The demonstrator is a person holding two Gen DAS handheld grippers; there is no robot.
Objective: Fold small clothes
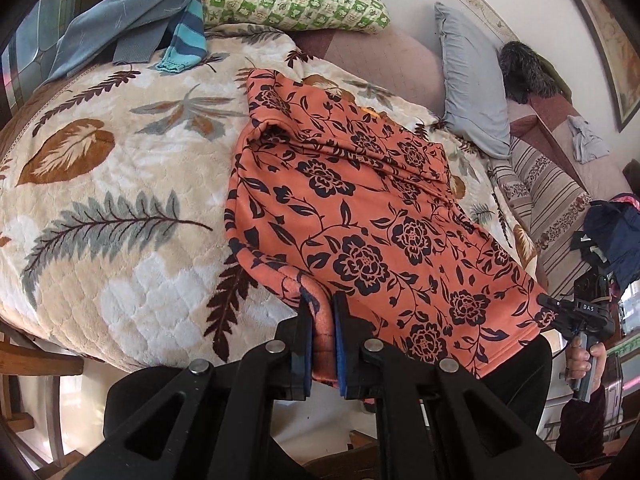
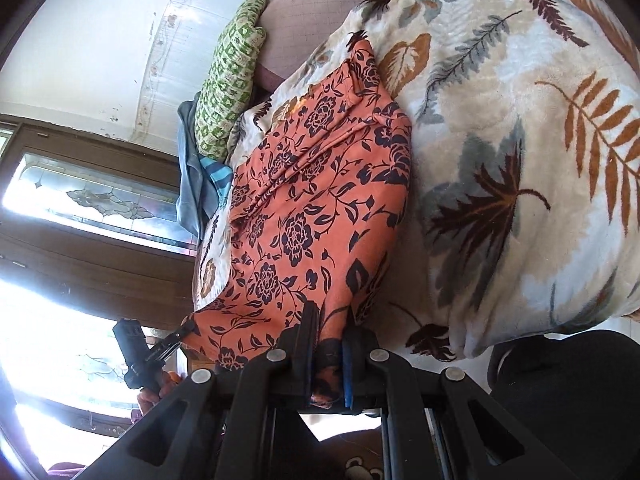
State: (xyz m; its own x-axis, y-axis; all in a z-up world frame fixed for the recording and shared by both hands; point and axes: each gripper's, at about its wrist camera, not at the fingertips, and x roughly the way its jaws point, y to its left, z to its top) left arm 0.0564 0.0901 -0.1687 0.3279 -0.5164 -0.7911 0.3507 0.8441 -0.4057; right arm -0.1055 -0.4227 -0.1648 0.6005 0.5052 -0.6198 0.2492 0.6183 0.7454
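An orange floral garment [image 1: 360, 208] is spread on the leaf-patterned blanket [image 1: 120, 184] of the bed, its near edge lifted. One near corner is clamped by the left tool [image 1: 323, 320], the other by the right tool [image 2: 330, 330]. A green checked pillow [image 1: 292, 0] is seen beyond.

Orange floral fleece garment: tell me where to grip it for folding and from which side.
Grip the orange floral fleece garment at the two near hem corners, coming from the bed's near edge. That hem overhangs the leaf-print blanket, so both layers pinch freely; the left claw and right claw already hold there.
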